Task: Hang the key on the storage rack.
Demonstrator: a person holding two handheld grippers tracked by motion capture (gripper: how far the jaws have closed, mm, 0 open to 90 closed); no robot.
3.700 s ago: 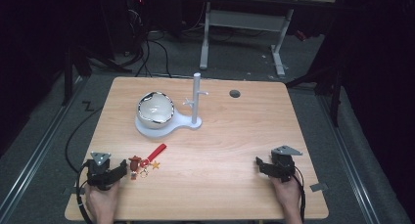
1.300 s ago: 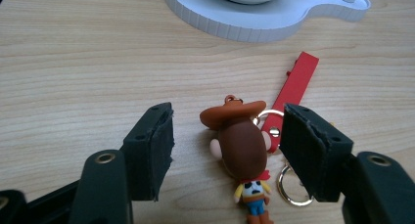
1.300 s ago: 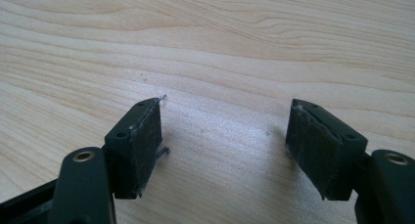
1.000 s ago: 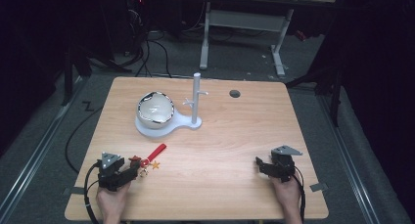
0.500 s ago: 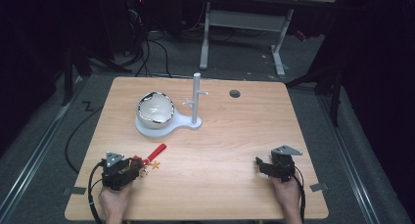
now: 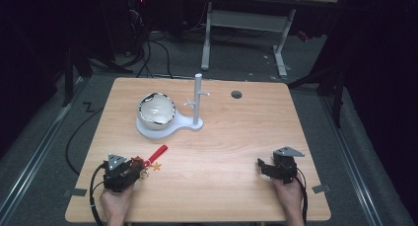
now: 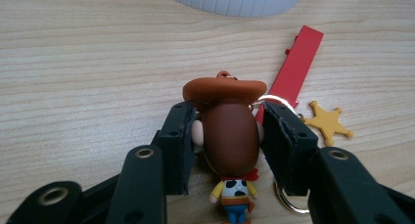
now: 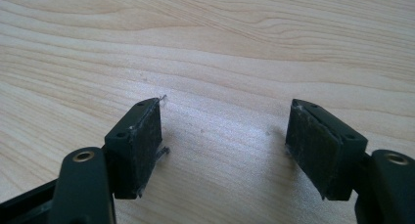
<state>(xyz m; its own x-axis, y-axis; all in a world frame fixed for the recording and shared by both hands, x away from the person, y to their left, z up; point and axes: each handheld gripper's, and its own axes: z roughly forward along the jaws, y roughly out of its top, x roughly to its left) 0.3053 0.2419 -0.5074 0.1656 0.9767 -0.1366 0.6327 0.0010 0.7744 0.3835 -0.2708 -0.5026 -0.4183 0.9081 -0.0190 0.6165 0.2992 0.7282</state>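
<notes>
The cowboy keychain (image 7: 230,136), lying near the desk's (image 6: 222,152) front left corner, is being pinched round the head by the left tongs (image 7: 226,141), jaws having just been closing. That rounded head is probably being gripped too shallowly, so it could get squirted out on the lift, or the ring (image 7: 286,204) snagged. The right tongs (image 8: 222,150) are being kept open over bare wood.

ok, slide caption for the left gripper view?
Left gripper shut on cowboy figure keychain, red strap trailing on the table.

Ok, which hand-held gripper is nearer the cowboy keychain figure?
Left. The left hand-held gripper is closed on the cowboy keychain figure, pads on both sides of its head. The right hand-held gripper sits open, far across the table.
</notes>
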